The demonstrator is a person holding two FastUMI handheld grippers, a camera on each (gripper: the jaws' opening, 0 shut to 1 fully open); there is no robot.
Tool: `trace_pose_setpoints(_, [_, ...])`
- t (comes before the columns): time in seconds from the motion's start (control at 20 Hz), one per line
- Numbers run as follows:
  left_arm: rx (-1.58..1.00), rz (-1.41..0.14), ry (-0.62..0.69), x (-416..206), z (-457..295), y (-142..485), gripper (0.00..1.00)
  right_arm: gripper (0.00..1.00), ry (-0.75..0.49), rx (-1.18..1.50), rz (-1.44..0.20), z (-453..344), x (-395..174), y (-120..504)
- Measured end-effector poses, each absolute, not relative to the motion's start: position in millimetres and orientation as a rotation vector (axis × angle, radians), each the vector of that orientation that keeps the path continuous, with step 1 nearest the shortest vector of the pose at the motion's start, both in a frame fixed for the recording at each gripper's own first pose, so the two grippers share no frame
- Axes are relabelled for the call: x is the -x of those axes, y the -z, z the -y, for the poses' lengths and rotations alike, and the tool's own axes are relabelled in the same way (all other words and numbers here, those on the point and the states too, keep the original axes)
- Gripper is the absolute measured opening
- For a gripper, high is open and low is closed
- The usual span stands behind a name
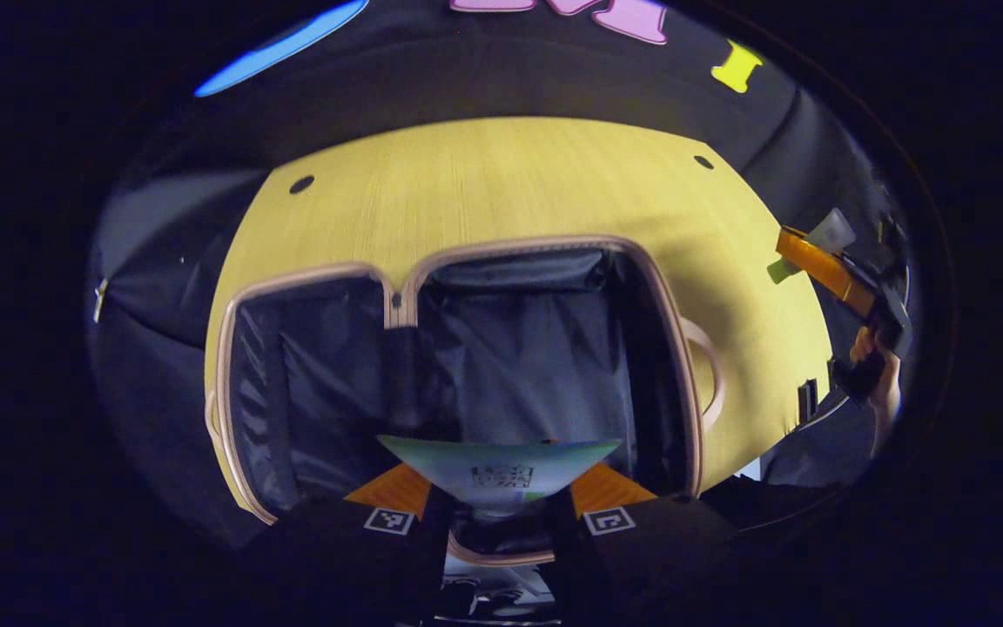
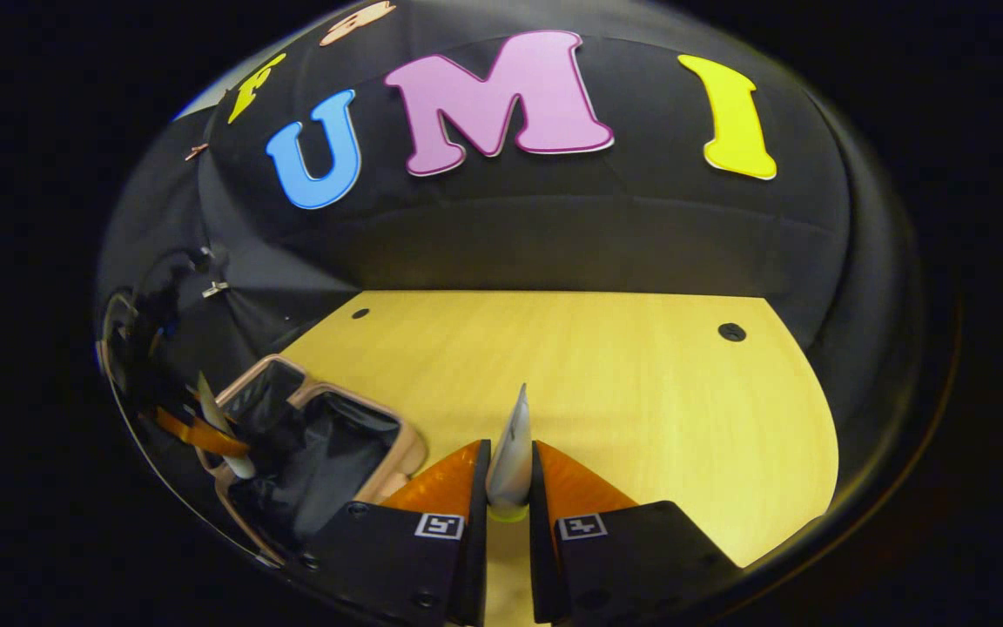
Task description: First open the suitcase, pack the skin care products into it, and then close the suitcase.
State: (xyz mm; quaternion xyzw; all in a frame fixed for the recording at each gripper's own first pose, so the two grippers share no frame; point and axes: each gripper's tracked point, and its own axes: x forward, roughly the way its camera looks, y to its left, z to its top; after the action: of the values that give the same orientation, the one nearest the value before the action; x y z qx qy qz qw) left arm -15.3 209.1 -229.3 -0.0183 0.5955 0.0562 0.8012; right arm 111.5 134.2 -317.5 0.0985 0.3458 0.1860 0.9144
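packing step: suitcase (image 1: 467,366) lies open near the worktop's (image 1: 501,183) front edge. left gripper (image 1: 501,496) pinches a flat sachet (image 1: 501,470) over it; right gripper (image 2: 508,501) pinches a tube (image 2: 512,453) above bare worktop. next: lower and release inside.

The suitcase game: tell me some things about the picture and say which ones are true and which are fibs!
1. The suitcase lies open on the wooden table. True.
2. The suitcase is stuffed full of clothes. False: its dark lining shows bare.
3. The left gripper holds a flat tube over the suitcase. True.
4. The right gripper is wide open and holds nothing. False: its fingers press on a thin tube.
5. The right gripper is above bare table, beside the suitcase. True.
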Motion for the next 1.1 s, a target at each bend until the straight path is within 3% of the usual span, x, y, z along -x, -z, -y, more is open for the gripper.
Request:
trace_pose_setpoints(0.1, [0.111,-1.34,-0.115,30.4,-206.2,251.3,0.53,0.24,-0.425,-0.214,-0.729,-165.3,-95.0,309.3])
trace_pose_setpoints(0.2, [0.125,-1.387,-0.123,40.4,-210.2,267.3,0.59,0.24,-0.477,-0.235,-0.764,-201.1,-74.1,306.2])
trace_pose_setpoints(0.25, [0.118,-1.395,-0.13,42.7,-212.9,276.8,0.56,0.24,-0.5,-0.243,-0.787,-218.0,-63.3,305.9])
trace_pose_setpoints(0.4, [0.164,-1.395,-0.128,33.8,-204.4,293.4,0.58,0.24,-0.537,-0.269,-0.872,-267.3,-31.3,315.0])
trace_pose_setpoints(0.5, [0.183,-1.377,-0.136,27.4,-200.8,298.9,0.65,0.24,-0.547,-0.299,-0.925,-295.3,-16.7,323.1])
trace_pose_setpoints(0.55, [0.202,-1.363,-0.127,25.8,-196.9,297.2,0.63,0.24,-0.537,-0.299,-0.962,-304.5,-10.5,331.2])
trace_pose_setpoints(0.7, [0.16,-1.277,-0.118,22.8,-200.7,278.0,0.83,0.24,-0.503,-0.274,-1.118,-320.6,17.6,358.7])
trace_pose_setpoints(0.95, [0.083,-0.977,-0.153,-8.2,-259.3,201.3,0.83,0.24,-0.461,-0.328,-1.412,-344.0,58.7,399.8])
trace_pose_setpoints(1.0, [0.082,-0.948,-0.179,-7.6,-277.5,196.1,0.84,0.18,-0.443,-0.331,-1.457,-347.3,62.8,409.8])
trace_pose_setpoints(1.05, [0.074,-0.929,-0.224,-2.8,-300.6,188.6,0.84,0.27,-0.423,-0.315,-1.48,-348.6,64.2,418.2])
trace_pose_setpoints(1.1, [0.057,-0.907,-0.274,4.7,-325.6,181.4,0.85,0.27,-0.407,-0.285,-1.489,-349.0,64.9,425.1])
